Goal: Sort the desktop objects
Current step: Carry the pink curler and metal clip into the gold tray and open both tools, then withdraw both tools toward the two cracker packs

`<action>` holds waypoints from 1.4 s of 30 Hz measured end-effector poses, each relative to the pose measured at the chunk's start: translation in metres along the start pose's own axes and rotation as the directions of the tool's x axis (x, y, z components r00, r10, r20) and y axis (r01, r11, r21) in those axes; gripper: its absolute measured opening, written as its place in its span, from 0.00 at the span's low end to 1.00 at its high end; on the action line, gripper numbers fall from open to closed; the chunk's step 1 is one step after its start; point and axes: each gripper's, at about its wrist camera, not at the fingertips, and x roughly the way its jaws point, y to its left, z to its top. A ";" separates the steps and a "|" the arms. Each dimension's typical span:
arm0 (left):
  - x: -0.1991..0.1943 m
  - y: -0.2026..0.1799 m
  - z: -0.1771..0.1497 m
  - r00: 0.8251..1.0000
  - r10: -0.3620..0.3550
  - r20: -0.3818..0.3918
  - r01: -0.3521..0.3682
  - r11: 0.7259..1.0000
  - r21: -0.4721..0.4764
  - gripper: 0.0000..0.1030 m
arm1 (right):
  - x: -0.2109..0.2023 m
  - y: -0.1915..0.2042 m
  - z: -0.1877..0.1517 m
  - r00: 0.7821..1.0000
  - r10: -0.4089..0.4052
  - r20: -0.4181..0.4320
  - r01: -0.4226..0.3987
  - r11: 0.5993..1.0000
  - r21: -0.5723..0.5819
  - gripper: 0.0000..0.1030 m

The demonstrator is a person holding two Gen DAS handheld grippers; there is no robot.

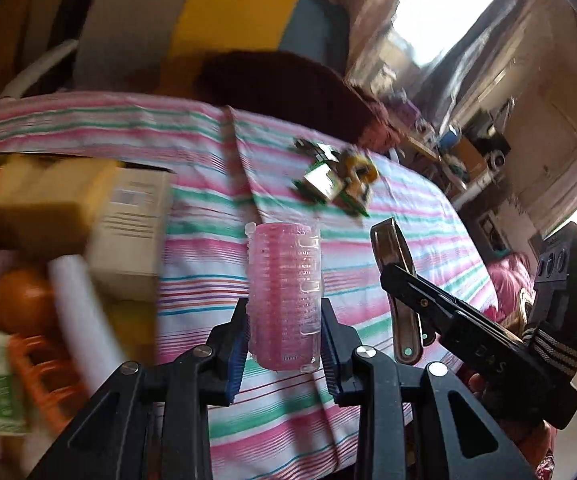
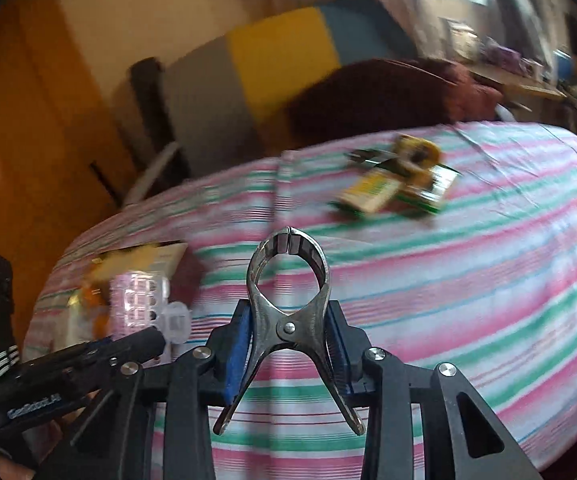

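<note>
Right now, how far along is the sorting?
Done, it seems: boxes, tubes and other bits already fill the orange basket. In hand: the left claw is shut on the pink hair roller and the right claw on the metal clamp, both off the striped cloth. Left: the green and yellow packets lying on the cloth.

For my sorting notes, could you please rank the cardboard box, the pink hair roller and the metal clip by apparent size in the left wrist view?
1. cardboard box
2. pink hair roller, though nearness to the camera enlarges it
3. metal clip, partly hidden by the right gripper
</note>
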 end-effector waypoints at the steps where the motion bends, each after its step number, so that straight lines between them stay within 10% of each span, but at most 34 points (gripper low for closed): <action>1: -0.009 0.009 -0.002 1.000 0.009 0.012 -0.009 1.000 -0.014 0.31 | 0.000 0.017 0.000 0.999 0.033 -0.004 -0.033 0.999 -0.025 0.36; 22: -0.124 0.202 -0.057 0.957 0.247 0.152 -0.153 0.875 -0.460 0.31 | 0.092 0.227 -0.022 0.923 0.292 -0.249 -0.347 0.912 -0.218 0.39; 28: -0.119 0.239 -0.062 0.953 0.291 0.084 -0.189 0.789 -0.585 0.51 | 0.085 0.229 -0.024 0.930 0.306 -0.204 -0.344 0.920 -0.187 0.54; 35: -0.112 0.230 -0.063 0.954 0.292 0.069 -0.204 0.799 -0.566 0.53 | 0.078 0.208 -0.035 0.930 0.301 -0.213 -0.332 0.934 -0.133 0.55; 42: -0.143 0.213 -0.062 0.899 0.403 0.172 -0.254 0.800 -0.544 0.53 | 0.075 0.190 -0.037 0.928 0.314 -0.203 -0.338 0.937 -0.093 0.56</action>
